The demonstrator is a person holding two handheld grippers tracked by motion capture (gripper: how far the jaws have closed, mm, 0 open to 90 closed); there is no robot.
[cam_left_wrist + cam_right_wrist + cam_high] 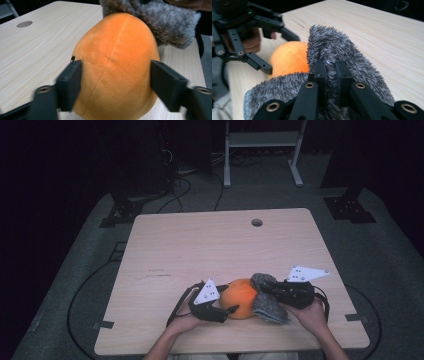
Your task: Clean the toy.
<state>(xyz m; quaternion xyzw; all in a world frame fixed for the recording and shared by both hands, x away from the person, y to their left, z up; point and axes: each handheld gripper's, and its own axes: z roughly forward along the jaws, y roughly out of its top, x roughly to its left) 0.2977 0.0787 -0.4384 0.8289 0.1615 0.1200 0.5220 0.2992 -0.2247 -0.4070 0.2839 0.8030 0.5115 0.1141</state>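
An orange plush ball (241, 299) lies near the front edge of the wooden table (225, 245), with a grey furry cloth (267, 306) against its right side. My left gripper (229, 298) straddles the ball from the left. In the left gripper view its pads (71, 82) touch both flanks of the orange ball (117, 62), with the grey cloth (162, 22) behind it. My right gripper (263, 290) comes in from the right. In the right gripper view its jaws (329, 65) pinch a fold of the grey cloth (337, 45); the ball (289, 58) and left gripper (283, 55) lie beyond.
A round hole (257, 222) sits in the table near its far edge. Beyond the table stands a white metal frame (262, 140), and cables run across the dark floor. The person's hands come in at the table's front edge.
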